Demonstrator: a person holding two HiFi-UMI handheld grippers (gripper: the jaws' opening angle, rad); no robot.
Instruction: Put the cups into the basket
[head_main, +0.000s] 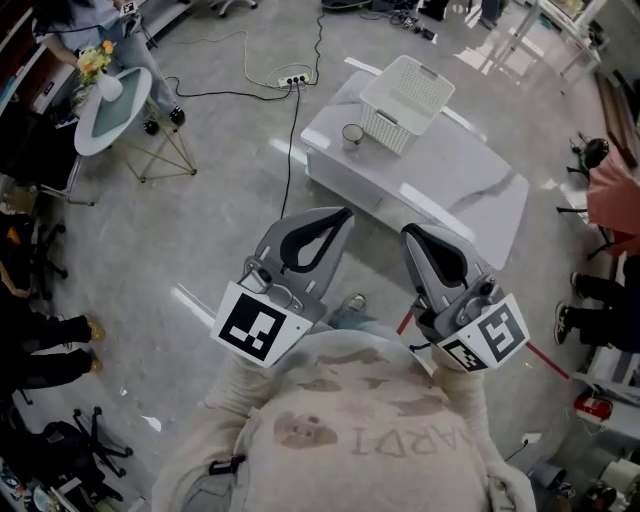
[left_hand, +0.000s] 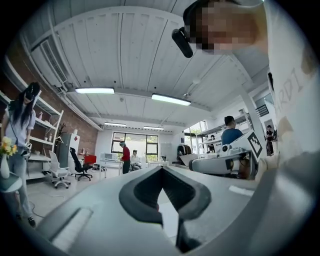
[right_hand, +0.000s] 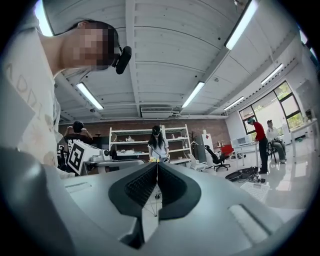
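A white slatted basket (head_main: 405, 103) stands on the far end of a white marble-look table (head_main: 470, 190). One small cup (head_main: 352, 134) sits on the table just left of the basket. Both grippers are held close to the person's chest, well short of the table. My left gripper (head_main: 343, 213) has its jaws closed tip to tip with nothing between them, and the left gripper view confirms this (left_hand: 161, 168). My right gripper (head_main: 408, 232) is likewise shut and empty (right_hand: 157, 163). Both gripper views look out across the room, so neither shows the cup or basket.
A round side table with flowers (head_main: 113, 105) stands at the far left. A power strip and cable (head_main: 293, 78) lie on the floor before the table. A seated person (head_main: 612, 200) is at the right edge. Office chairs and other people fill the room.
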